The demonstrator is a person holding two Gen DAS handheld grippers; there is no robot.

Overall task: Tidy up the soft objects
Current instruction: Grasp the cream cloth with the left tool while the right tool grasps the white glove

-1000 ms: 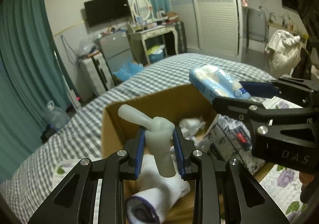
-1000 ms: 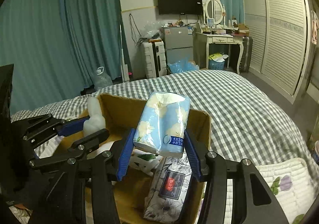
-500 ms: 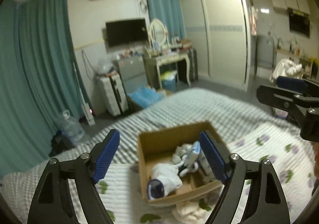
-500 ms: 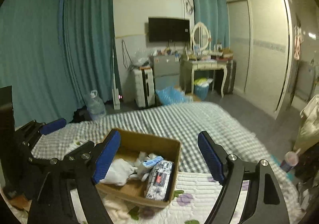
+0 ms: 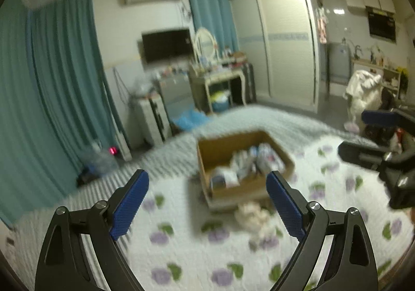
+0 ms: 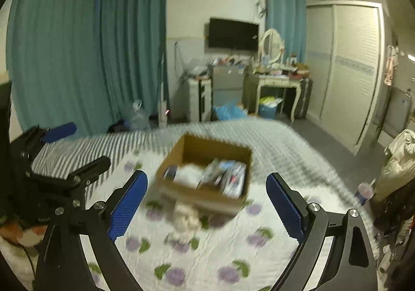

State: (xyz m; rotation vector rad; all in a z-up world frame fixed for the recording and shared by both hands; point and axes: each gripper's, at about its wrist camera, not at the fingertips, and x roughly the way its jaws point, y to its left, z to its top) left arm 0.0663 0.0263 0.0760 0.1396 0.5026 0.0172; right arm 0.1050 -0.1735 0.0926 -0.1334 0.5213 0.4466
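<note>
Through the left wrist camera, the left gripper (image 5: 207, 203) is hovering above the bed with its two blue-padded fingers (image 5: 129, 204) spread wide apart and holding nothing. Below and ahead of it, the open brown cardboard box (image 5: 205, 169) is sitting on the white quilt printed with purple flowers (image 5: 181, 247). Soft items, blurred into white and pale blue shapes (image 5: 246, 164), are lying inside the box. A small cream-coloured soft object (image 5: 253, 215) is lying on the quilt just beside the near wall of the box. At the right edge, the right gripper (image 5: 373, 135) is showing from the side, its fingers apart.

Through the right wrist camera, the right gripper (image 6: 207, 203) is also hanging over the bed, its fingers splayed wide and empty. The cardboard box (image 6: 207, 146) is resting on the flowered quilt (image 6: 233, 252), with white fabric and patterned packets (image 6: 220, 177) packed inside it. The cream soft object (image 6: 185, 218) is lying on the quilt against the box's near side. The left gripper (image 6: 70, 146) is appearing at the left, parted as well.
</note>
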